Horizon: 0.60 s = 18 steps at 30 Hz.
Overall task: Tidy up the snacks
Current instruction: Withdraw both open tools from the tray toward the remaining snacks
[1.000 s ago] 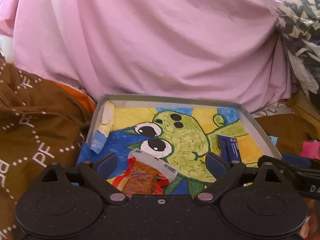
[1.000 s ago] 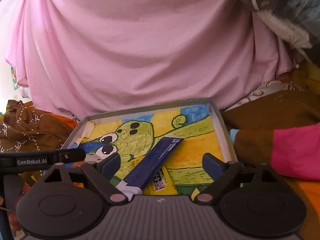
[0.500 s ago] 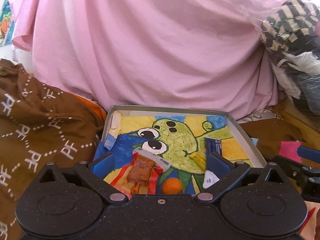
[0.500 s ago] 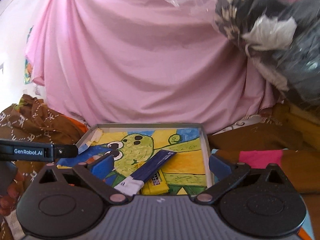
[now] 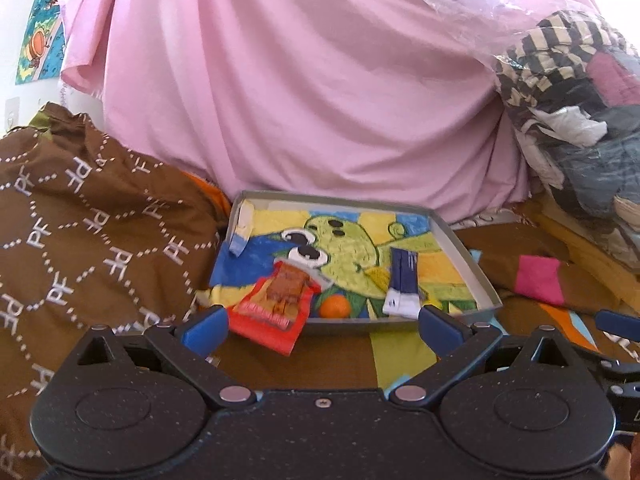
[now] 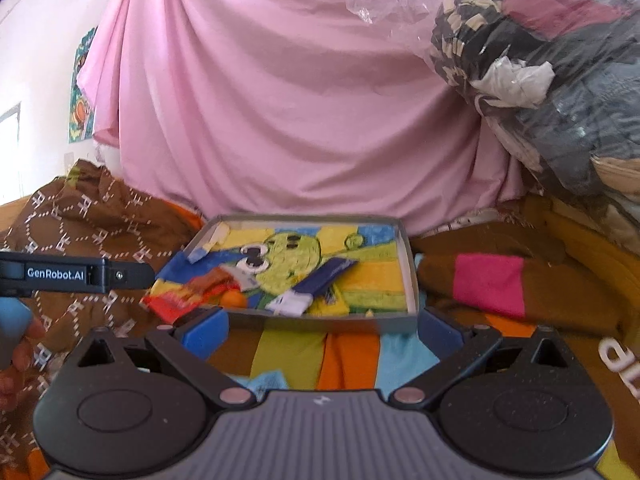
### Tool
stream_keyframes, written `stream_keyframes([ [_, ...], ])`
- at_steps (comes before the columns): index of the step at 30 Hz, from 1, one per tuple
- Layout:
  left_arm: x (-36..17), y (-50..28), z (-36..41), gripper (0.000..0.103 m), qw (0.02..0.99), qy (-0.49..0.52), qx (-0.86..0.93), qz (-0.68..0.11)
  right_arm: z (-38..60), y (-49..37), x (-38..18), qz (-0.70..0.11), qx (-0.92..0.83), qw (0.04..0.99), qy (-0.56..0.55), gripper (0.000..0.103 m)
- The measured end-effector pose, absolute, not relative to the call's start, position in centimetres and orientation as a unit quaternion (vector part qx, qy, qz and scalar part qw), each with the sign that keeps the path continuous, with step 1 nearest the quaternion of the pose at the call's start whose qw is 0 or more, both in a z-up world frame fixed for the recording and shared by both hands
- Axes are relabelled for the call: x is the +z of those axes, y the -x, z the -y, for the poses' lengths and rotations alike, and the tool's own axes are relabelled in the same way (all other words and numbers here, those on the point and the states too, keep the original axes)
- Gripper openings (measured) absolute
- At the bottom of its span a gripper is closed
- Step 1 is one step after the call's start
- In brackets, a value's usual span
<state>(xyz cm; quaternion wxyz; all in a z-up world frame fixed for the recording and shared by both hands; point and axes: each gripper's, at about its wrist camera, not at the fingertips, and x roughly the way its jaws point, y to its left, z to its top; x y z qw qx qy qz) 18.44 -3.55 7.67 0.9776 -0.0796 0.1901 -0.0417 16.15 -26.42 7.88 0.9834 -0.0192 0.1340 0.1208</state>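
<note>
A shallow grey cardboard tray (image 5: 464, 248) sits on a bed covered with patchwork fabric. Its floor is lined with a bright drawing of a green cartoon creature with big eyes on a yellow and blue background. Several snacks lie inside it. A red snack packet (image 5: 276, 304) with a brown picture on its front lies at the near left corner of the tray and hangs out over the near rim. Just to its right, inside the tray by the near wall, is a small orange ball-shaped sweet (image 5: 335, 306). Further right lies a long dark blue wrapped bar (image 5: 402, 280) with a white end pointing toward the camera. A yellow packet (image 6: 326, 306) lies partly beneath the bar.

The left gripper (image 5: 322, 330) is held in front of the tray's near edge with its blue-padded fingers spread wide apart and nothing between them. The red packet's near end lies just beside its left finger, though whether they touch cannot be told. The right gripper (image 6: 320, 330) is likewise spread wide and empty, well short of the tray.

Around the tray: a brown blanket (image 5: 80, 240) with a white lettered pattern on the left, a pink fabric patch (image 5: 538, 280) on the right, a large pink sheet (image 5: 300, 80) draped behind, and a clear plastic bag of clothes (image 5: 580, 100) at the upper right.
</note>
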Motion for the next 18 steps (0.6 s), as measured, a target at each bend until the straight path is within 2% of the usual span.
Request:
stream_keyframes([
  [9, 9.8, -13.9, 1.2, 0.101, 0.965, 0.022, -0.103, -0.24, 23.6, -9.7, 8.2, -0.231, 0.152, 0.959, 0.066, 0.103],
  [18, 15.7, -10.7, -1.4, 0.101, 0.952, -0.053, -0.168, -0.252, 17.4, -5.0, 9.2, -0.335, 0.242, 0.877, 0.244, 0.103],
])
